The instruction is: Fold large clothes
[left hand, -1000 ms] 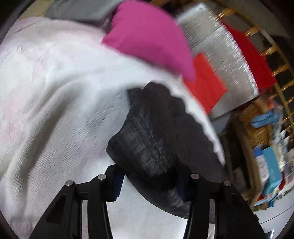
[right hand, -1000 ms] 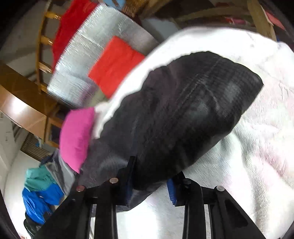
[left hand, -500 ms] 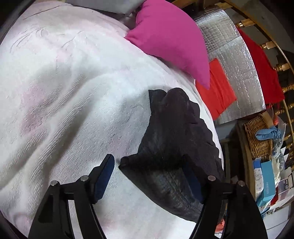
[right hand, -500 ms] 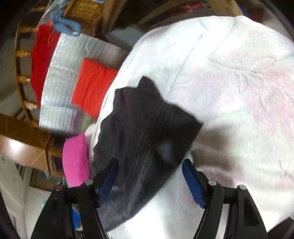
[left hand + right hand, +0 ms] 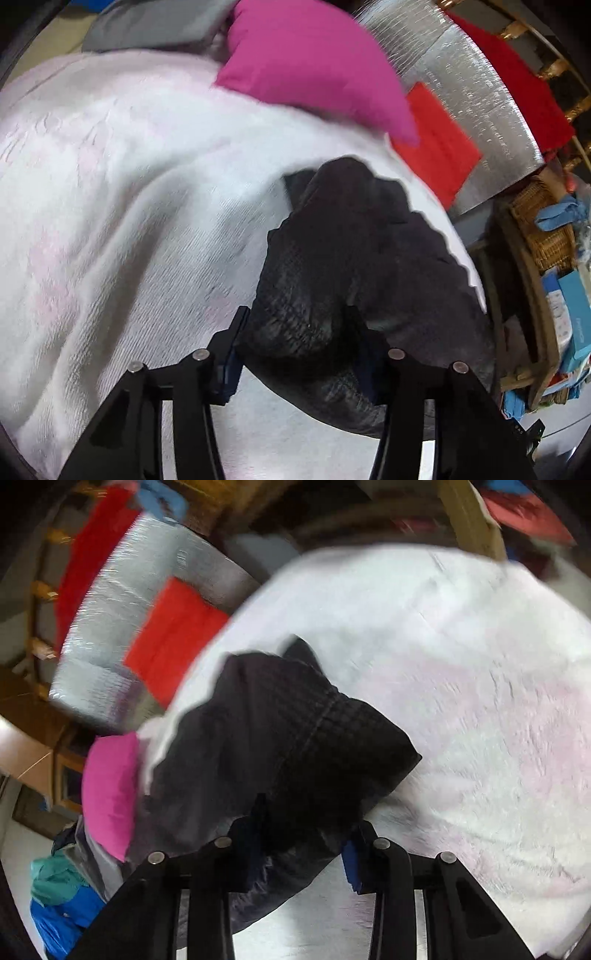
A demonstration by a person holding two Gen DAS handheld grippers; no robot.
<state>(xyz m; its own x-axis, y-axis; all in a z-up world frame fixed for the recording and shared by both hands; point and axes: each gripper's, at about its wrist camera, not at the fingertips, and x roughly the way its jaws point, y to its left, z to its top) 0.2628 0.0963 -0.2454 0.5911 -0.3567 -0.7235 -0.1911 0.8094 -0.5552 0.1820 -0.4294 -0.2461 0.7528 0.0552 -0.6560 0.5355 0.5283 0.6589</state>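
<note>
Now both tongs are holding the same black garment [image 5: 332,266]. It lies on a white fluffy blanket [image 5: 129,221], near the blanket's wavy edge.

The left tongs [image 5: 295,347] have just been closing, and a bunched fold of the black cloth sits between them. Their blue pads [image 5: 231,365] press on it from both sides, so the fold stands up a little off the blanket. The rest of the garment spreads out flat behind and to the right.

The right tongs [image 5: 299,838] have just been closing too. They pinch another thick part of the black garment [image 5: 295,738], and the cloth puffs up in a lump in front of them. A corner of it sticks out to the right over the white blanket [image 5: 461,701].

Just beside the blanket there is a pink pillow [image 5: 314,62]. Next to it lies a shiny silver mat [image 5: 472,110] with a red cloth [image 5: 436,140] on top. A woven basket [image 5: 546,229] stands further off, at the right of the left view. Both pictures are a bit blurry.
</note>
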